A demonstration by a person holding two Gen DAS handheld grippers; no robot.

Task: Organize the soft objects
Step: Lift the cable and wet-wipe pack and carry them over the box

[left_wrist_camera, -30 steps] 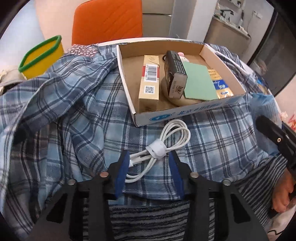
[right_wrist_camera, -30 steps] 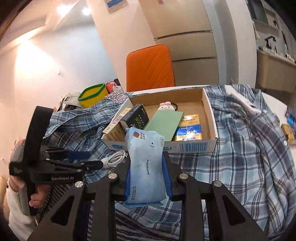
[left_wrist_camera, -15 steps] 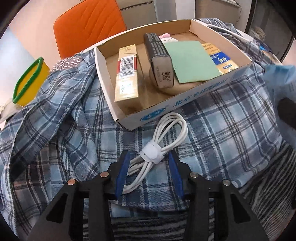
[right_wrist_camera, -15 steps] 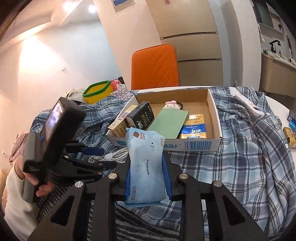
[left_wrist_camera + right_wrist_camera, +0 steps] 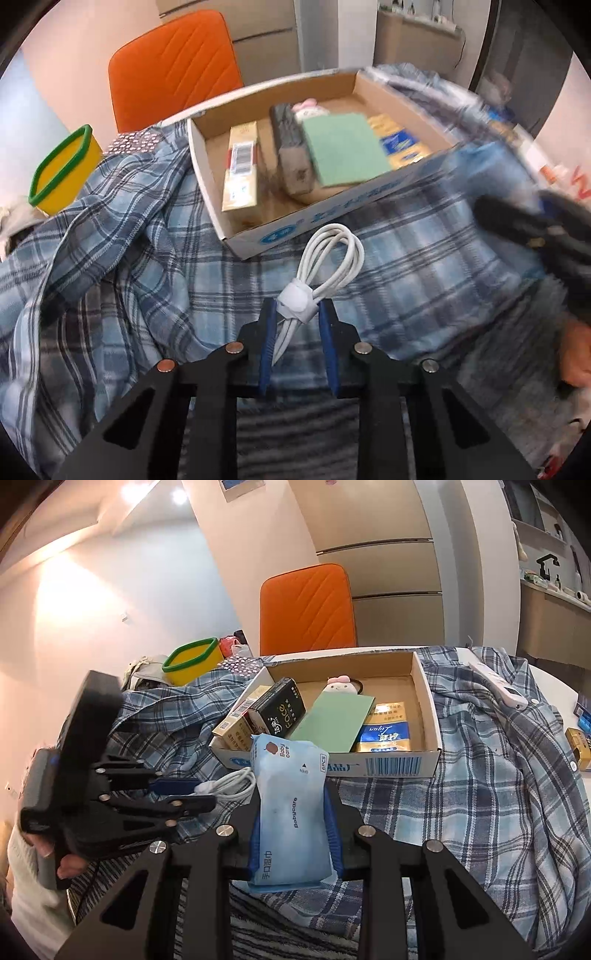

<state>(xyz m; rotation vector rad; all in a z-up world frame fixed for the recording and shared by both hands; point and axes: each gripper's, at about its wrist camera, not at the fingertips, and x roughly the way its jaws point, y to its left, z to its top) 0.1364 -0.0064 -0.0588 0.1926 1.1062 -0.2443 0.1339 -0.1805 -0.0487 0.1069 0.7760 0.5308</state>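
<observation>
A soft pale-blue plastic pack of wet wipes (image 5: 291, 812) stands upright, just near of the cardboard tray's front wall. Left of it, a coiled white cable (image 5: 325, 266) bound by a white strap lies on the blue plaid cloth (image 5: 140, 258).

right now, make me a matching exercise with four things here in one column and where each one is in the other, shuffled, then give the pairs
Things:
1. white cable
2. wipes pack
3. green card
4. yellow tub

Places:
A. inside the cardboard box
B. between the fingers of the right gripper
C. on the table behind the plaid shirt
D. between the fingers of the left gripper

Pairs: 1-D, 2-B, 3-A, 4-C
</observation>
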